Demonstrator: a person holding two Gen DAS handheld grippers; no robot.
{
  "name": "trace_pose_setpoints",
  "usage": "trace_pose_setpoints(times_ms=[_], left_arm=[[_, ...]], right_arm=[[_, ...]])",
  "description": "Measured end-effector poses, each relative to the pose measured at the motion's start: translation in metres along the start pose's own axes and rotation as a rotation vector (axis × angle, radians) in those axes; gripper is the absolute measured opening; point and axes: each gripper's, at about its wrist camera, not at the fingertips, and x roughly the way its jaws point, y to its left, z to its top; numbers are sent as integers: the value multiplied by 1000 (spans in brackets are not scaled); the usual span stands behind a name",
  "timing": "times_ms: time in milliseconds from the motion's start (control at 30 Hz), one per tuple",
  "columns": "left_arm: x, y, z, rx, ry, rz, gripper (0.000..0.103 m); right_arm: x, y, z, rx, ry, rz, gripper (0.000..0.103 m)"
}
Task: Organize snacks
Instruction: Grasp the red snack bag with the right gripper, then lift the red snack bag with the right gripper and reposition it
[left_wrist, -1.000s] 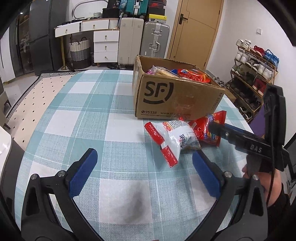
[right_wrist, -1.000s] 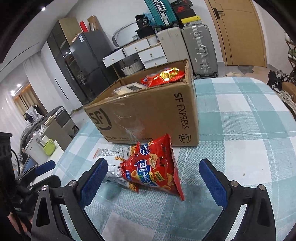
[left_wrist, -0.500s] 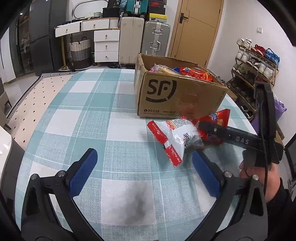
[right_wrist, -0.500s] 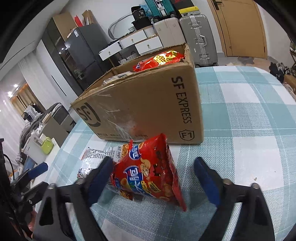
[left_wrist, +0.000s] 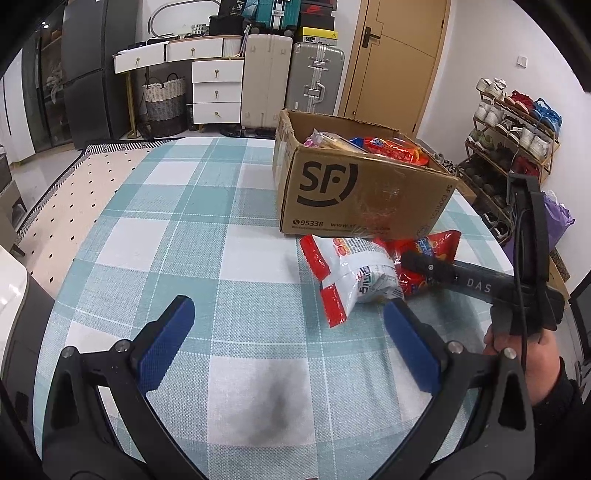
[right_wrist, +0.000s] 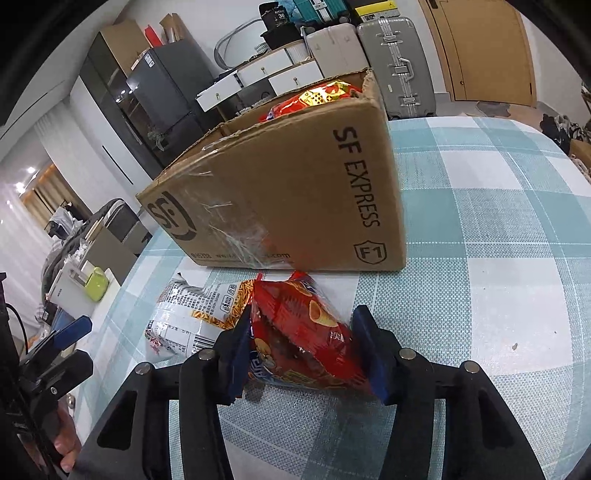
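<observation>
Since the earlier view, the right claw (right_wrist: 301, 349) has narrowed around the red snack bag (right_wrist: 303, 332); its jaws are closing, pads pressing the bag's sides. Bag lies on the checked bench (right_wrist: 498, 258) before the cardboard box (right_wrist: 295, 192), beside a white bag (right_wrist: 192, 314). Left claw (left_wrist: 288, 339) spread, empty.

We see an evenly lit indoor room; fisheye curvature bends both views and blackens their corners. A soft grey shadow (left_wrist: 271, 400) lies on the tablecloth (left_wrist: 166, 236). Ceiling lights (right_wrist: 22, 181) glare at left, perhaps slightly overexposed.
</observation>
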Motion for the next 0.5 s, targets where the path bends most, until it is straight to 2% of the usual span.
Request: trace_pose_setpoints(times_ms=[400,500], left_arm=[[-3,0,-1,-8,2,-11,102],[-5,-2,-2,-2,0,-12,102]], right_arm=[[-28,4,-8,16,-30,37,35],[-33,5,-12,15,-32,38,35]])
